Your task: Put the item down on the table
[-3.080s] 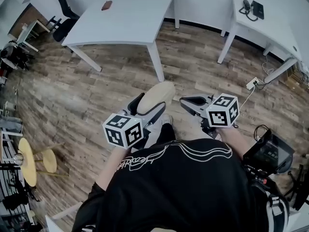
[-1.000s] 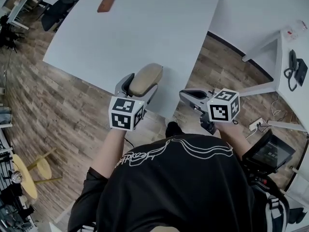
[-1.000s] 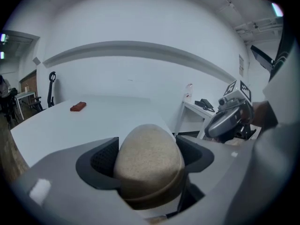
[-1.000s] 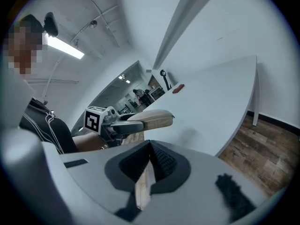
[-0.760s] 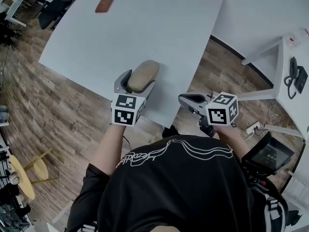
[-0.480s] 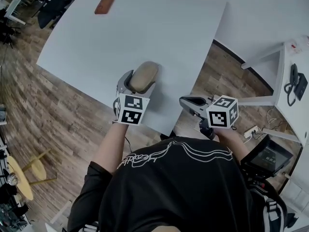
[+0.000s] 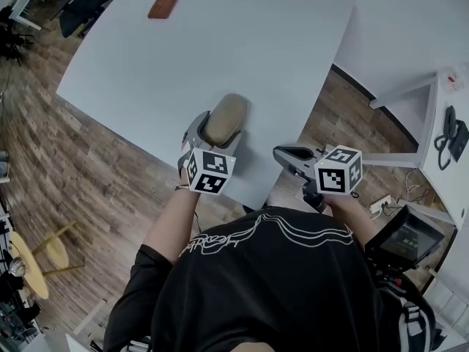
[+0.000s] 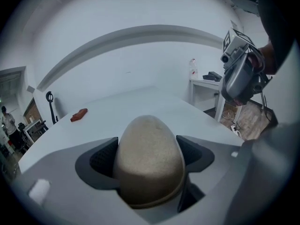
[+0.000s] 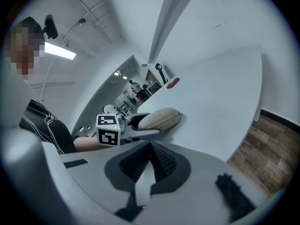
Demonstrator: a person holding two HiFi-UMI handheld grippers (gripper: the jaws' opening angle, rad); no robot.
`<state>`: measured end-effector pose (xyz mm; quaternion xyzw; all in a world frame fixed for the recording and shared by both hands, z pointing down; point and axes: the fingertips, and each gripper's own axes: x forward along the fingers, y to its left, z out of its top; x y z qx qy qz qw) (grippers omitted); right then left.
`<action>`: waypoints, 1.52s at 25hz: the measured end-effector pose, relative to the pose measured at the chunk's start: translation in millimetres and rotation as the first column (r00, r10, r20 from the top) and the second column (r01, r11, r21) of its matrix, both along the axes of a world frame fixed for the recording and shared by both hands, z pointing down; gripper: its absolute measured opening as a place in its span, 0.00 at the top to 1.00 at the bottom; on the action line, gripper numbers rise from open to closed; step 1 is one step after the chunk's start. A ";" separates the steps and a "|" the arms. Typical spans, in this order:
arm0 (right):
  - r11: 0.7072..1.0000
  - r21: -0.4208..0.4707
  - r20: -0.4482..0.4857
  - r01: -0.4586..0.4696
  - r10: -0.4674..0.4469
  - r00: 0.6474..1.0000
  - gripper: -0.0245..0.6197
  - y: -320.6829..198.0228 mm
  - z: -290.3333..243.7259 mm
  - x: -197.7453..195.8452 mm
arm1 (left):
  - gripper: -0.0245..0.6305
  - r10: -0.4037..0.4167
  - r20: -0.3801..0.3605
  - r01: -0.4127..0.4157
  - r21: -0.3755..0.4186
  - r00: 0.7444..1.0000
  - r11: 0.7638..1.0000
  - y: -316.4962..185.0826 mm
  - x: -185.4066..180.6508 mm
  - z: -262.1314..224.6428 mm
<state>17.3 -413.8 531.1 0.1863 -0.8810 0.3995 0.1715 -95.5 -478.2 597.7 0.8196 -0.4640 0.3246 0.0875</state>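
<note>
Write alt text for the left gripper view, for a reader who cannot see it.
The left gripper is shut on a tan, egg-shaped, felt-like object over a large white table. A small reddish-brown pouch lies far back on the table at left; the right gripper hangs at upper right.

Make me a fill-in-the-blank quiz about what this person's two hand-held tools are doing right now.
1. The left tool is shut on a tan oval item, while the right tool holds ____.
2. The right tool's jaws are ____.
3. A small reddish-brown object lies on the white table, at its ____ end from the person.

Missing words: nothing; shut; far.
</note>
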 end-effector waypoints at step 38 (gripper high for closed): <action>0.970 0.241 0.116 0.032 -0.062 0.991 0.95 174.1 -93.4 -63.9 | 0.75 0.042 -0.506 -0.093 -0.076 0.861 0.993 235.1 -14.9 -161.9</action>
